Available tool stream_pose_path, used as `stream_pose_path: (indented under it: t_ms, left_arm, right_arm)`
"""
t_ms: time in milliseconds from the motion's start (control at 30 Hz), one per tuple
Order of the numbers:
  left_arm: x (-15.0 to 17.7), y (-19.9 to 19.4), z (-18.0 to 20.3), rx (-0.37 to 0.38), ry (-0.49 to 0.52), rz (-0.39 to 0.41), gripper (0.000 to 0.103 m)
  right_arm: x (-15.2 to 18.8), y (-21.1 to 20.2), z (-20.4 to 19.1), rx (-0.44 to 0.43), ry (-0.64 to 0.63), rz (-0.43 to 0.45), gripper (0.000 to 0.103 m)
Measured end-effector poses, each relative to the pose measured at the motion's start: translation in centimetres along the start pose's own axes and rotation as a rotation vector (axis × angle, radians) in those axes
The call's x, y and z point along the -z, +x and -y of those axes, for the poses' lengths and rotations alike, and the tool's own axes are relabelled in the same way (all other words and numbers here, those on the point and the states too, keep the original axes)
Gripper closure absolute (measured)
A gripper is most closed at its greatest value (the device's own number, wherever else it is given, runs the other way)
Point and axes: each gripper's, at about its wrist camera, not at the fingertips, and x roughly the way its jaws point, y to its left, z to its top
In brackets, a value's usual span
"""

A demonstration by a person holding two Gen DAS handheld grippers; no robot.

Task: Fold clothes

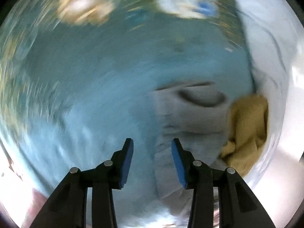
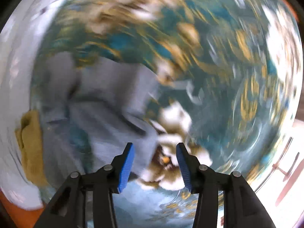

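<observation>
Both views are motion-blurred. A grey-blue garment (image 1: 190, 117) lies on the teal patterned cloth, with its neck opening facing up in the left wrist view. My left gripper (image 1: 152, 152) is open and empty, with its right pad over the garment's near edge. In the right wrist view the same grey-blue garment (image 2: 106, 102) spreads at left of centre. My right gripper (image 2: 154, 157) is open and empty, over the garment's right edge and the patterned cloth.
A mustard-yellow knit garment (image 1: 247, 129) lies crumpled to the right of the grey one; it also shows at the left edge of the right wrist view (image 2: 30, 144). A pale white-blue cloth (image 1: 269, 47) lies beyond it. The teal floral cover (image 2: 218, 76) fills the surface.
</observation>
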Motion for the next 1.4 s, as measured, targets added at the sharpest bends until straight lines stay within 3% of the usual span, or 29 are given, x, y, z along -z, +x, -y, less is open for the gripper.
stream_pose_path:
  t_ms: [67, 200, 233, 267, 300, 500, 667, 733, 867, 967, 1033, 1100, 1167, 1300, 1400]
  left_arm:
    - [0.3, 0.1, -1.3, 0.005, -0.061, -0.01, 0.061]
    - [1.0, -0.3, -1.4, -0.03, -0.057, -0.009, 0.061]
    - [1.1, -0.4, -1.0, -0.034, -0.042, -0.006, 0.061]
    - [1.2, -0.5, -0.7, -0.036, -0.028, -0.003, 0.061]
    - [1.3, -0.6, -0.4, -0.037, -0.019, -0.001, 0.061]
    - [2.3, 0.5, 0.7, -0.036, 0.007, -0.005, 0.061]
    - [3.2, 2.0, 0.2, -0.045, -0.012, -0.032, 0.061]
    - [3.4, 2.5, 0.1, -0.045, -0.018, -0.04, 0.061]
    - [3.8, 3.1, 0.9, -0.041, -0.004, -0.056, 0.061]
    - [4.1, 3.1, 1.8, -0.018, -0.022, -0.044, 0.061]
    - [4.3, 3.2, 2.4, 0.002, -0.003, -0.038, 0.06]
    - [4.6, 3.3, 3.0, 0.028, 0.02, -0.032, 0.057]
    - [5.0, 3.6, 3.5, 0.049, 0.049, -0.031, 0.054]
    - [6.0, 4.8, 4.8, 0.047, 0.126, -0.022, 0.049]
    - [6.8, 6.2, 6.3, -0.002, 0.217, -0.008, 0.049]
  right_arm:
    - [0.7, 1.6, 1.1, -0.053, 0.072, -0.012, 0.054]
    - [0.7, 3.5, -1.0, -0.087, 0.069, -0.007, 0.058]
    - [0.7, 3.8, -1.6, -0.084, 0.061, -0.012, 0.064]
    - [0.8, 3.9, -2.1, -0.084, 0.059, -0.015, 0.085]
    - [0.9, 3.9, -2.6, -0.086, 0.058, -0.018, 0.096]
    - [2.0, -1.2, -2.4, -0.15, 0.069, 0.038, 0.098]
    - [3.1, -8.5, -1.3, -0.151, 0.085, 0.08, 0.098]
    - [1.5, -10.2, -3.2, -0.08, 0.036, 0.103, 0.098]
    - [-3.4, -8.4, -7.9, -0.006, -0.038, 0.064, 0.097]
    - [-5.3, -4.4, -11.2, -0.028, -0.047, 0.027, 0.094]
    - [-5.1, -3.9, -12.5, -0.089, -0.062, 0.036, 0.083]
    - [-4.9, -4.4, -13.9, -0.167, -0.099, 0.092, 0.065]
    - [-4.2, -5.6, -14.5, -0.204, -0.156, 0.145, 0.061]
    - [-2.6, -7.3, -12.2, -0.167, -0.209, 0.197, 0.059]
    - [-1.3, -6.5, -8.1, -0.13, -0.153, 0.158, 0.058]
